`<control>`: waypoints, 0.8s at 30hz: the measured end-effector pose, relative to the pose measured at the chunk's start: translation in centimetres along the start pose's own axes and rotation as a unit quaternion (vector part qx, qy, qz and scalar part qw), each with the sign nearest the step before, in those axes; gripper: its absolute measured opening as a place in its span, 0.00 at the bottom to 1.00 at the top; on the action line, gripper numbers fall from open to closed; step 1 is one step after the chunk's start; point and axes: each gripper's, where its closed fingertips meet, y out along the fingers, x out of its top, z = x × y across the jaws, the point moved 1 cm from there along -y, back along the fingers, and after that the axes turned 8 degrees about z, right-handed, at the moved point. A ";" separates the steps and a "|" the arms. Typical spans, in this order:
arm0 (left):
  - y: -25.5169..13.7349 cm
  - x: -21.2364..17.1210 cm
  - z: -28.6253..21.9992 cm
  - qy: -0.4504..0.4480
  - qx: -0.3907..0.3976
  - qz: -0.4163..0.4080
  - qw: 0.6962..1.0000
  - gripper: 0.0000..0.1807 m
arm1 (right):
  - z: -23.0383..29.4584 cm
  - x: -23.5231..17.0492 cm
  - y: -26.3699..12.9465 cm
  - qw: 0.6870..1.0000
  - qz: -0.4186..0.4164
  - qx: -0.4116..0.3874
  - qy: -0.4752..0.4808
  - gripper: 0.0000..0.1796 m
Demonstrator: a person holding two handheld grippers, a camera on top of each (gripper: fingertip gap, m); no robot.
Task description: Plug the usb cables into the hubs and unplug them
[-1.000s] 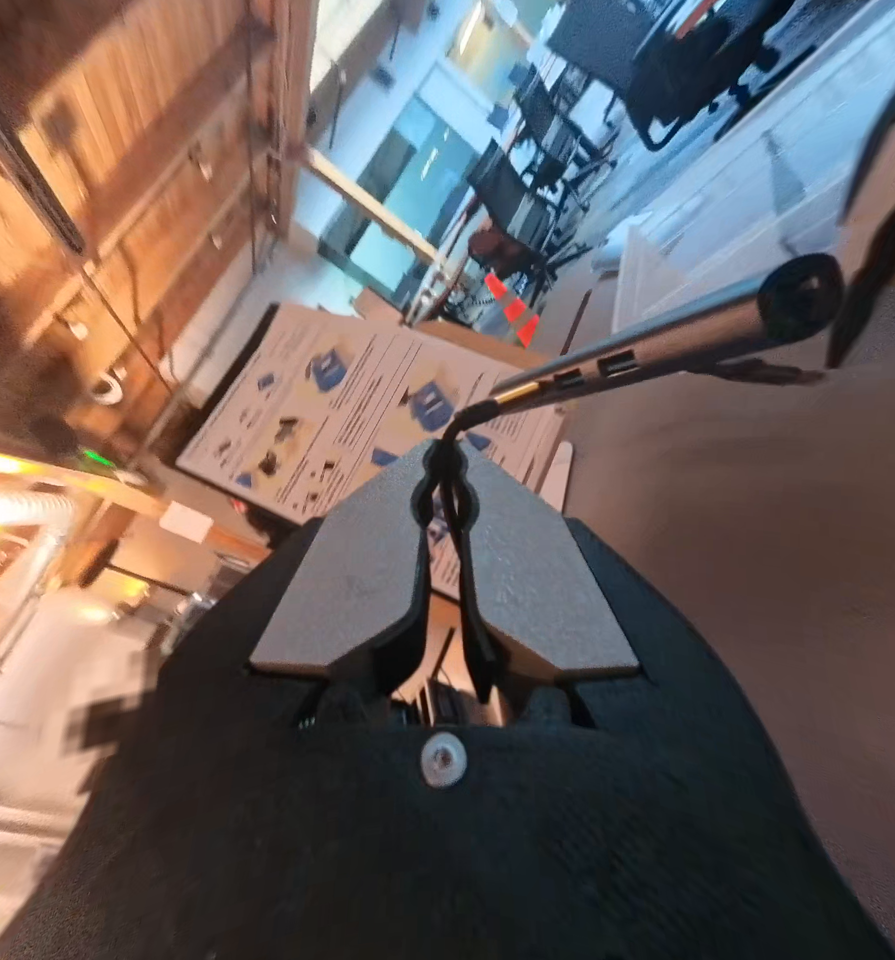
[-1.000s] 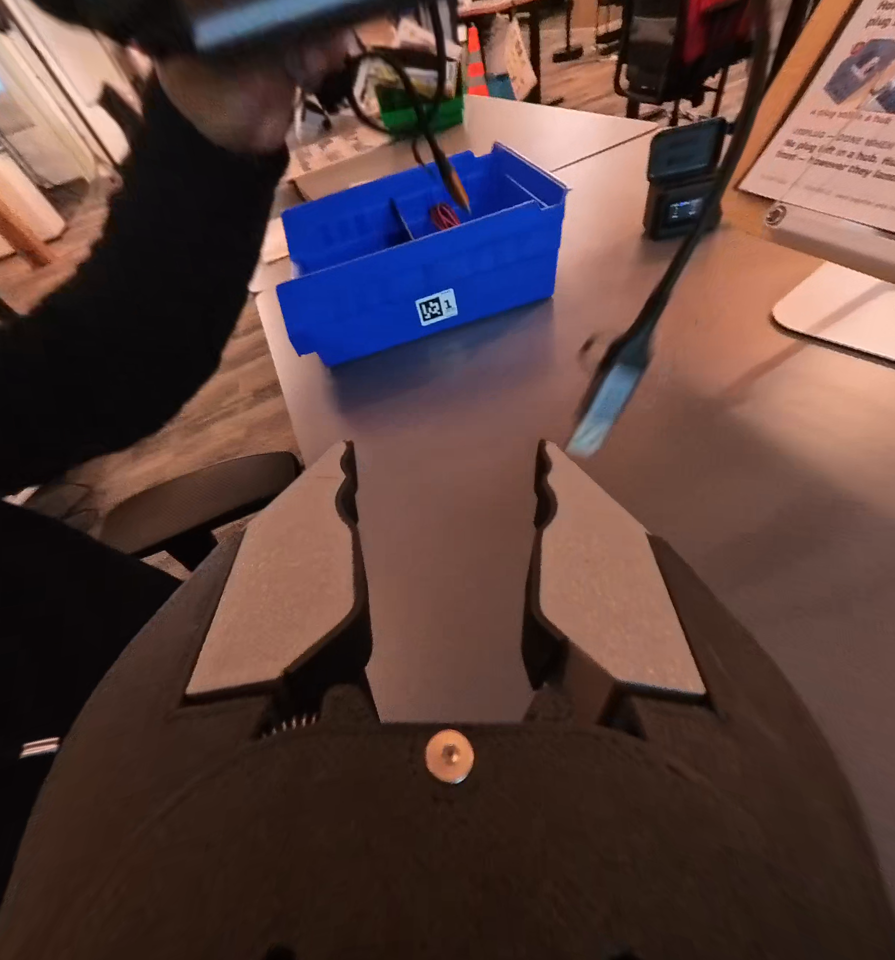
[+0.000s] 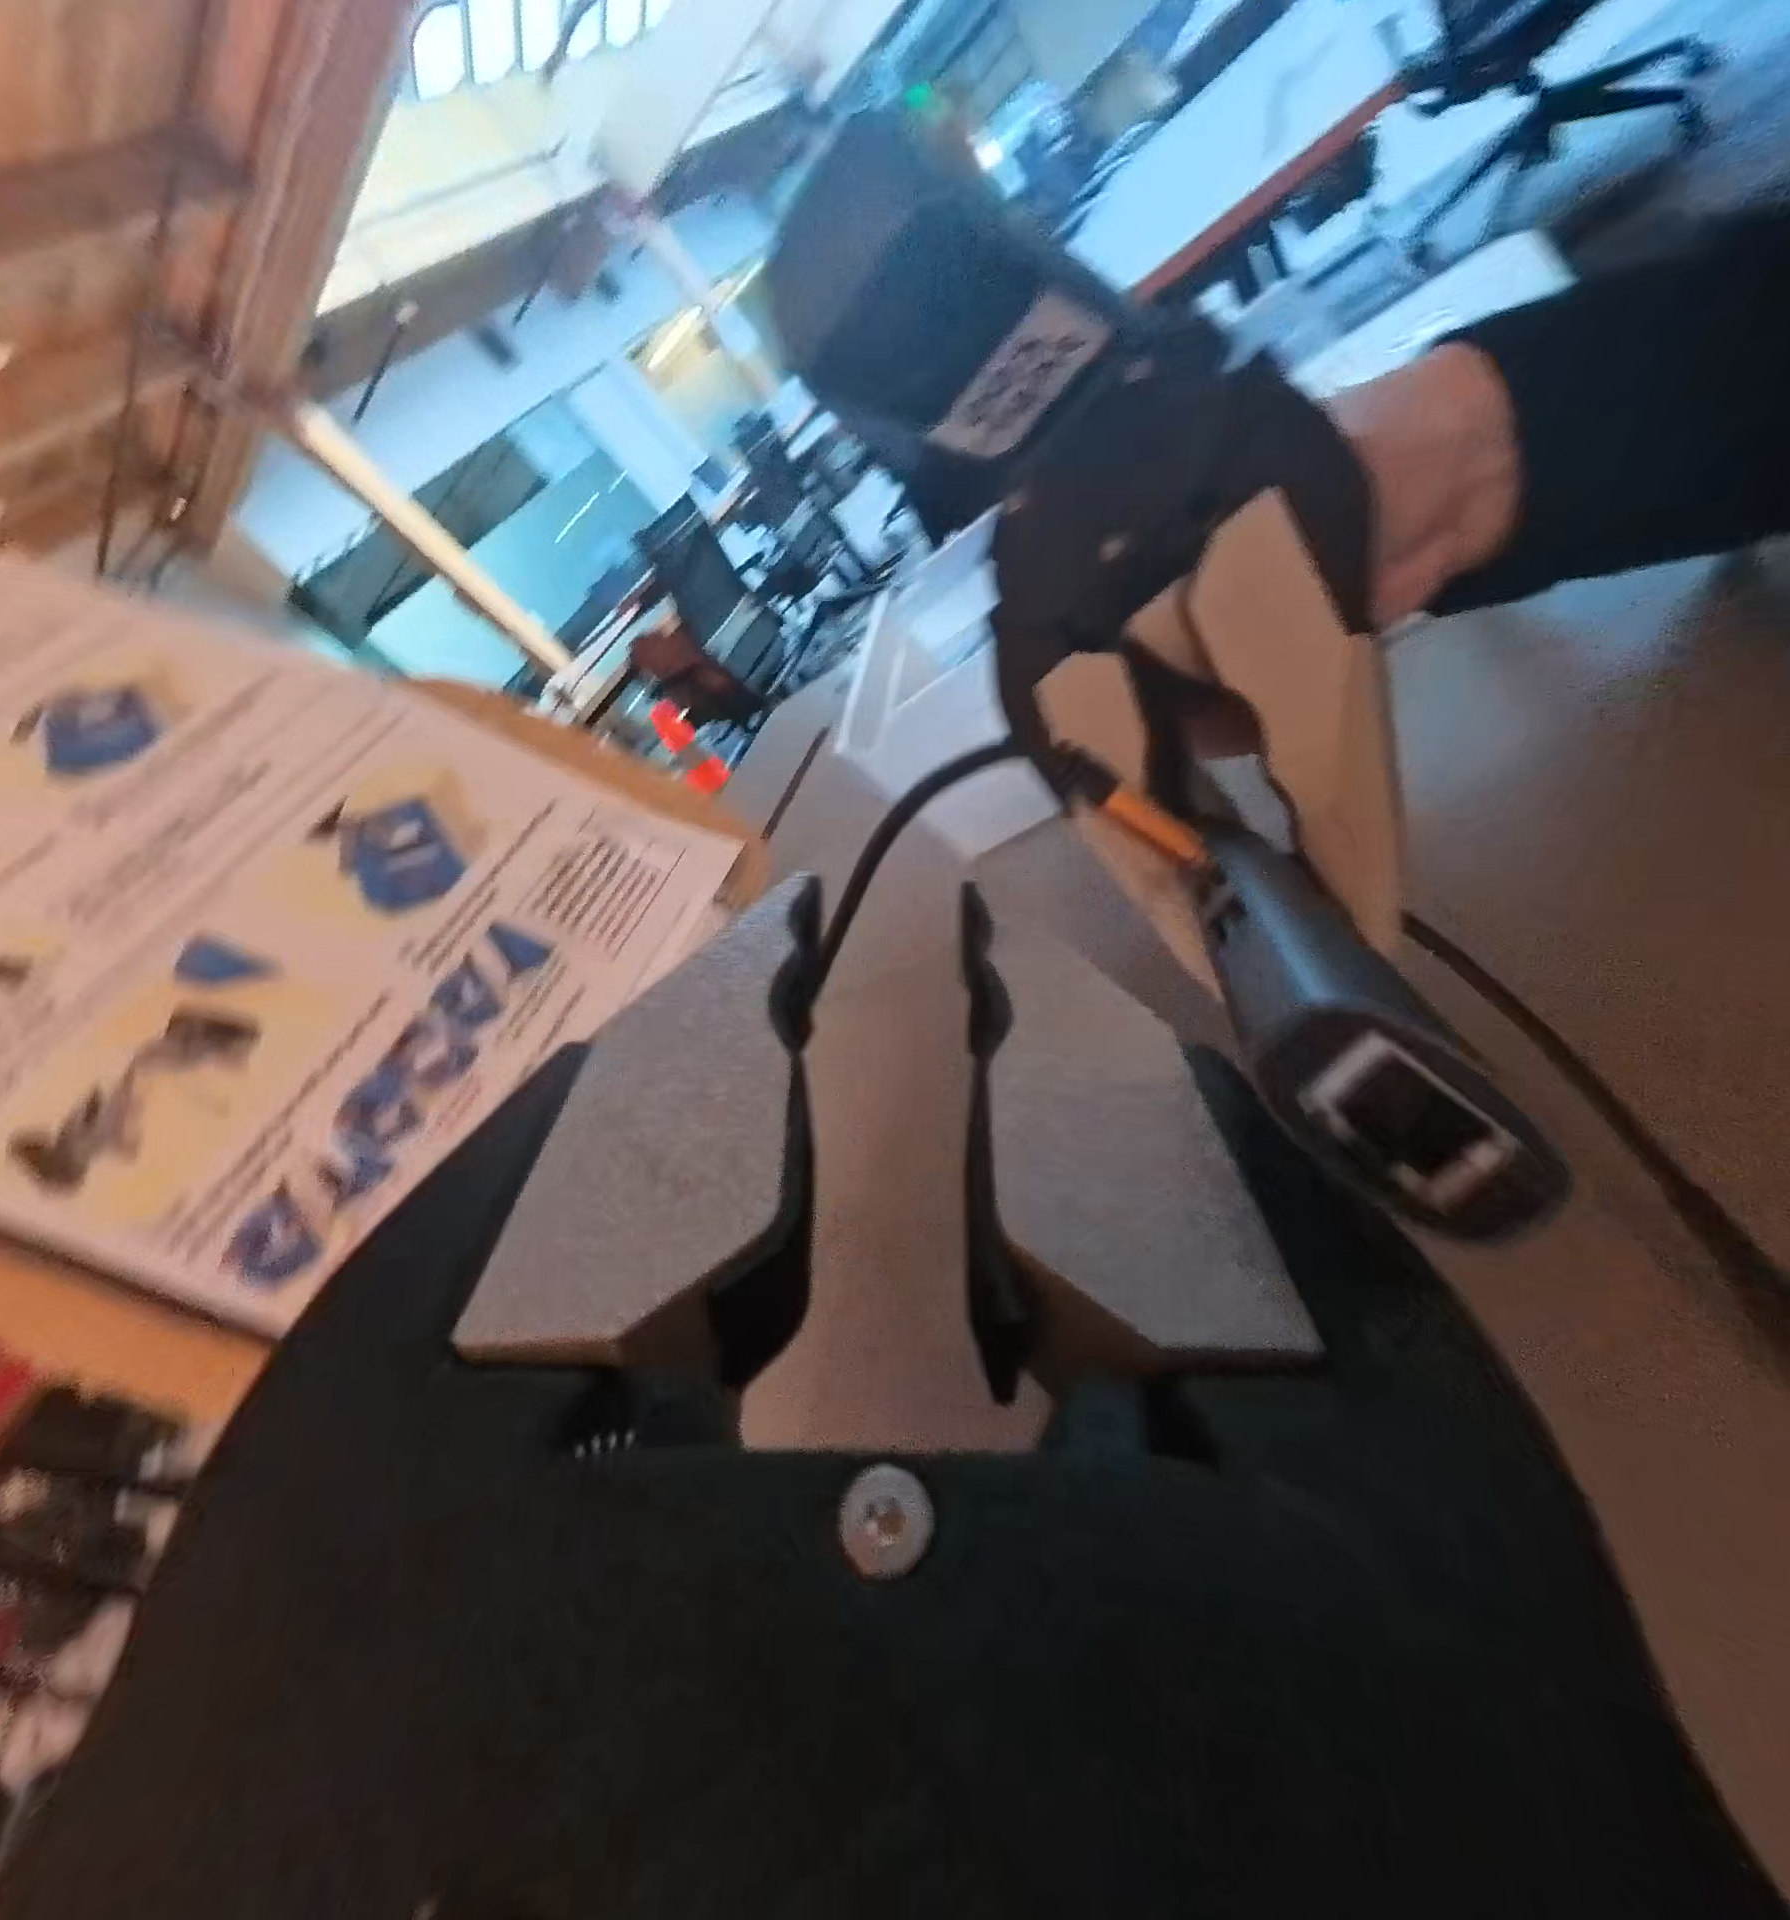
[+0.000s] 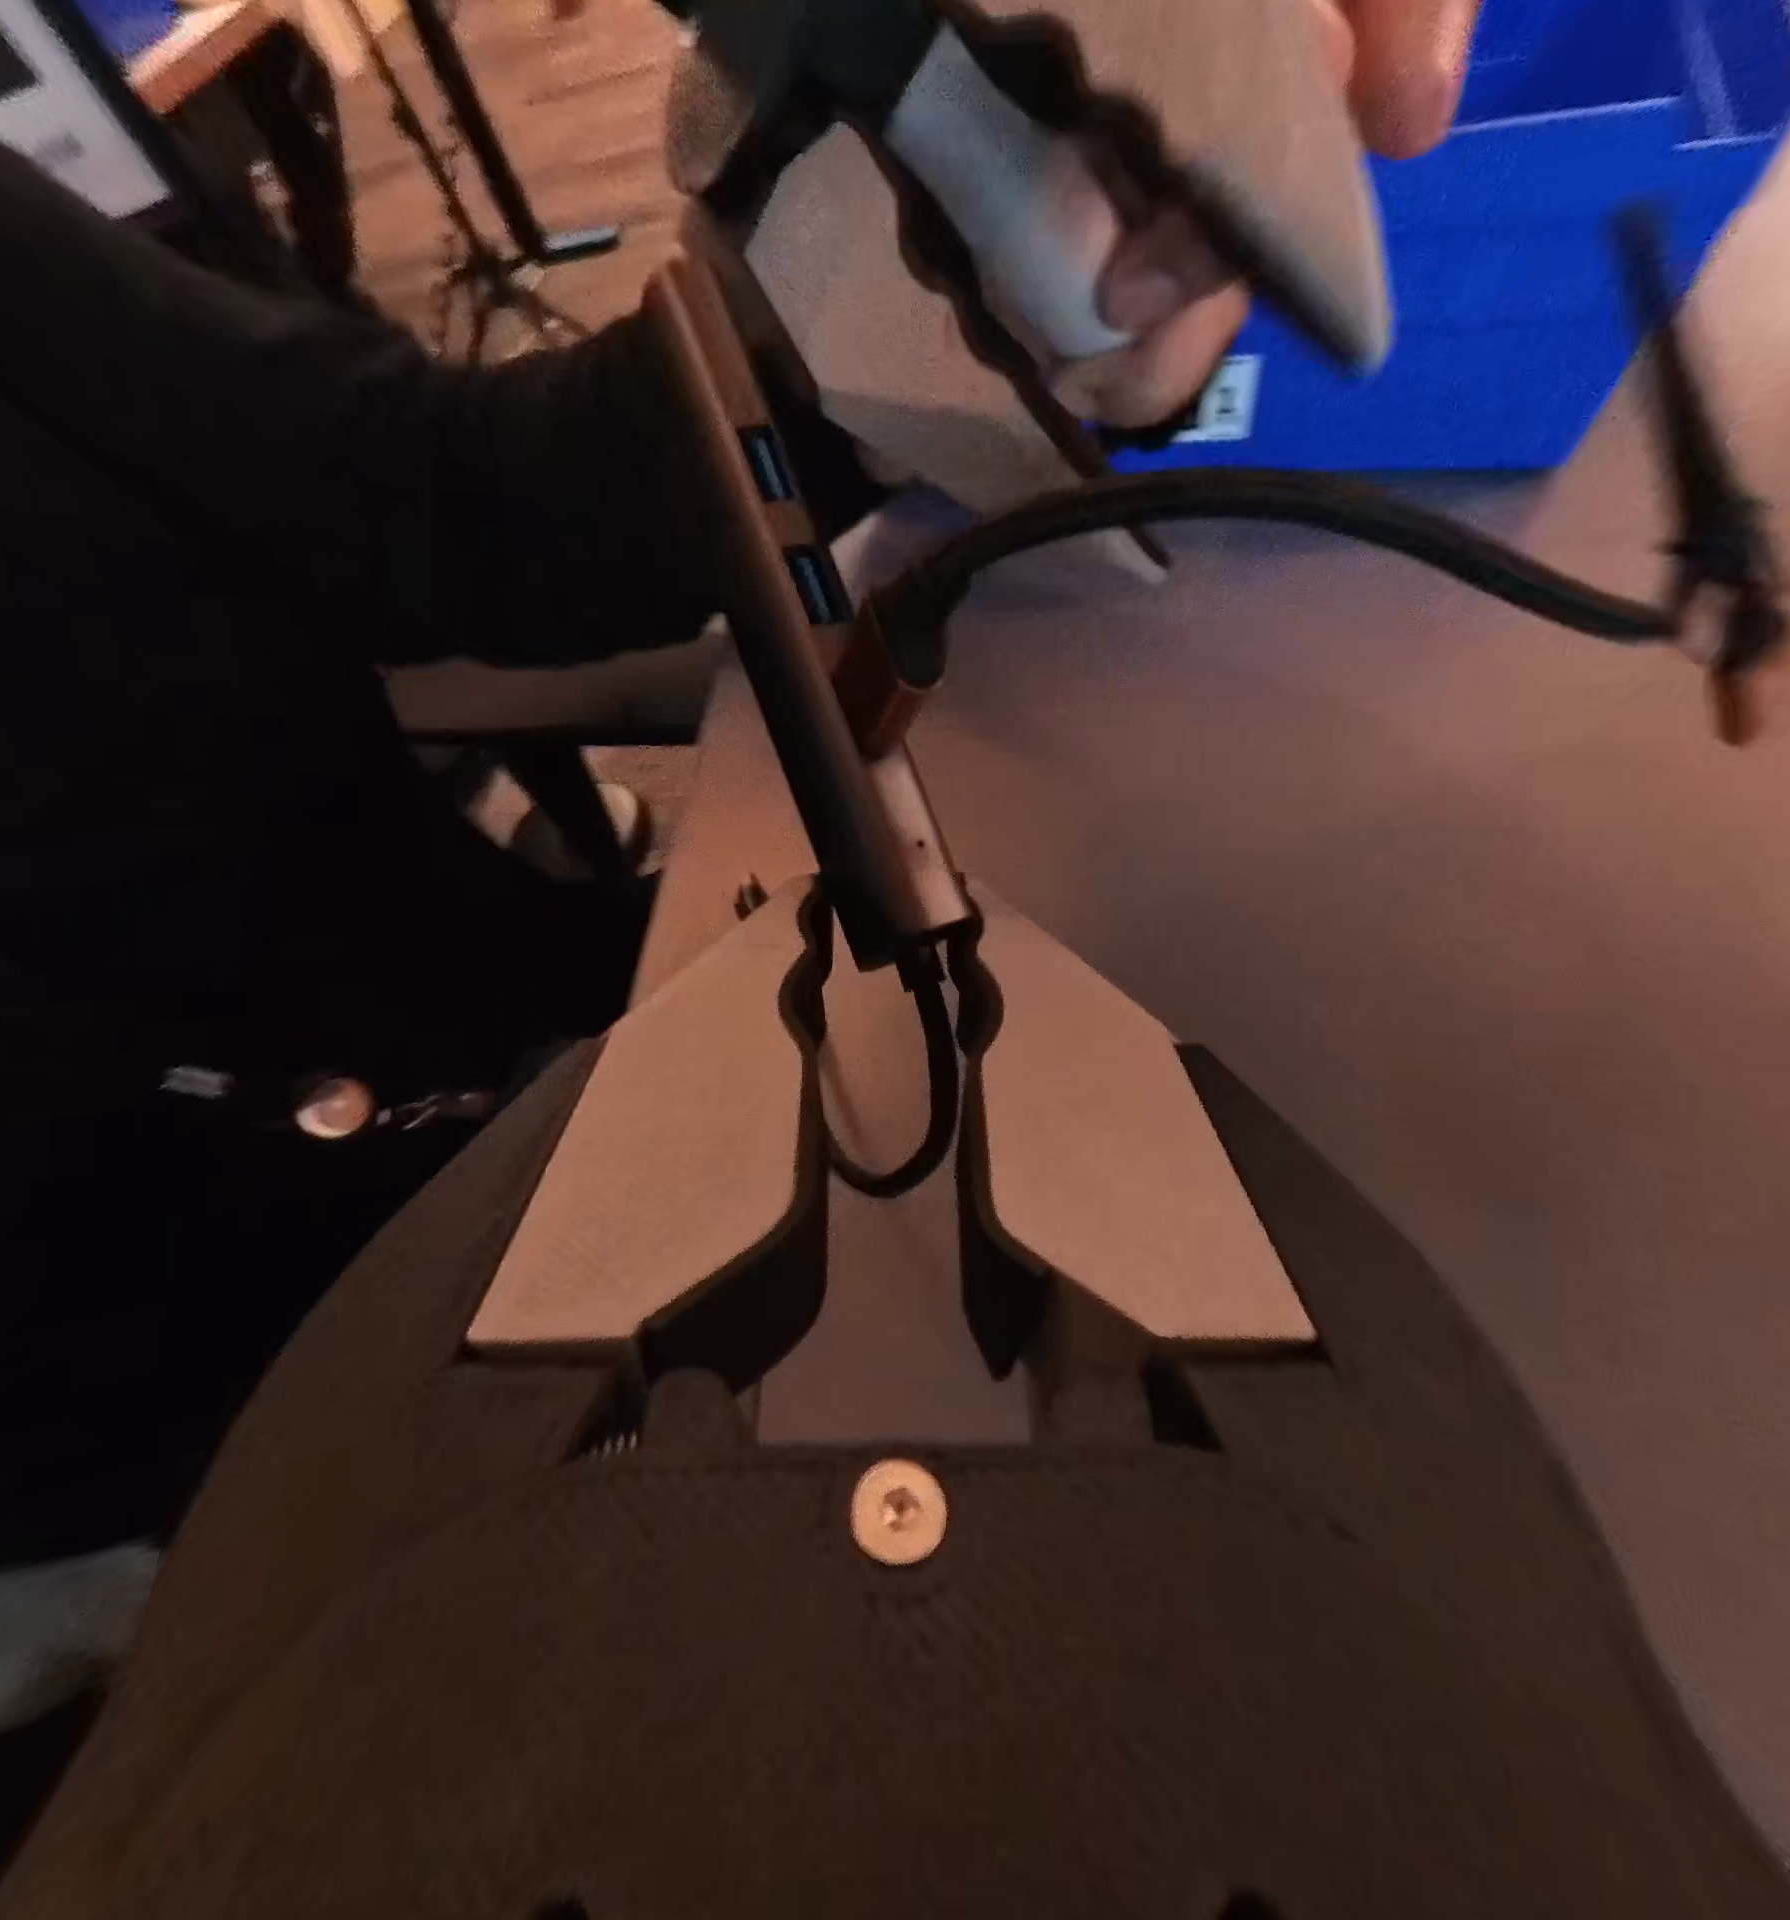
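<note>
Above the grey table (image 4: 1390, 1039), I have the right gripper (image 4: 891, 935) closed down on the near end of a slim grey USB hub (image 4: 787, 623). Its fingers are a narrow gap apart and pinch the hub's end. The hub slants up and away to the left, w/ two blue ports showing on its side. The hub's thin black lead (image 4: 932, 1091) comes out at the gripped end and loops back between the fingers.

A thick black USB cable (image 4: 1286, 520) arcs in from the right. Its plug (image 4: 886, 675) lies against the hub just below the ports; I can't tell if it sits in a port.

The left gripper (image 3: 886, 914) is spread apart and grips nothing. In its cam, which is blurred, the hub's lead brushes the tip of its left finger, and the hub sits just right of the fingers, w/ its square end socket facing the cam.

A hand (image 3: 1442, 488) in a dark sleeve holds the right gripper beyond. A blue bin (image 4: 1493, 312) stands on the table behind, and an instruction poster (image 3: 299, 935) is at left.
</note>
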 end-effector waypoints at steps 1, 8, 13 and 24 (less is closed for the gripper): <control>-0.3 -1.2 1.2 -0.029 0.029 0.019 0.999 0.19 | -0.8 -0.3 -0.1 1.000 -0.004 -0.019 0.006 0.11; -2.2 -4.3 1.8 -0.241 -0.027 0.032 0.970 0.30 | -7.2 -1.6 -1.3 0.974 -0.004 -0.225 -0.010 0.08; -0.1 -7.7 -0.6 -0.230 -0.063 0.112 0.965 0.36 | -6.7 -0.8 -1.6 0.973 -0.045 -0.225 -0.017 0.08; 0.9 -4.7 -4.2 -0.224 -0.163 0.039 0.960 0.11 | -3.4 0.9 -2.4 0.983 -0.146 -0.108 -0.034 0.07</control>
